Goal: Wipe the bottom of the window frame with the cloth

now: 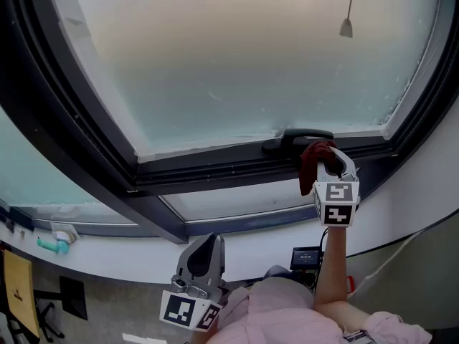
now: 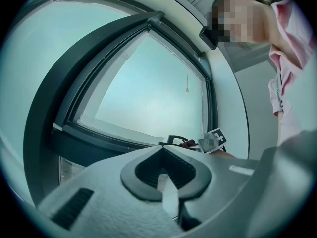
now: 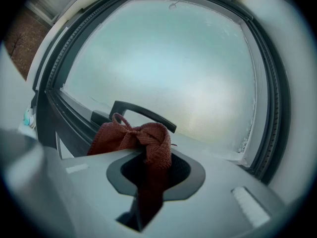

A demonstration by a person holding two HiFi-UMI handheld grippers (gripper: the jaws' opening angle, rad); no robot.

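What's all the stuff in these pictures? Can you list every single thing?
window glass: several panes, frosted and pale, the biggest fills the top
window frame: 1, dark grey, around the glass
handle: 1, black, on the frame's bottom bar
cloth: 1, red, bunched beside the handle
cord pull: 1, grey, hanging in front of the glass, upper right
small object: 1, teal and white, on the ledge at far left; can't tell what it is
little box: 1, black, below the right gripper
left gripper: grey, held low, jaws together, empty
right gripper: grey, up at the frame's bottom, clamped on the cloth
sleeve: pink, bottom edge
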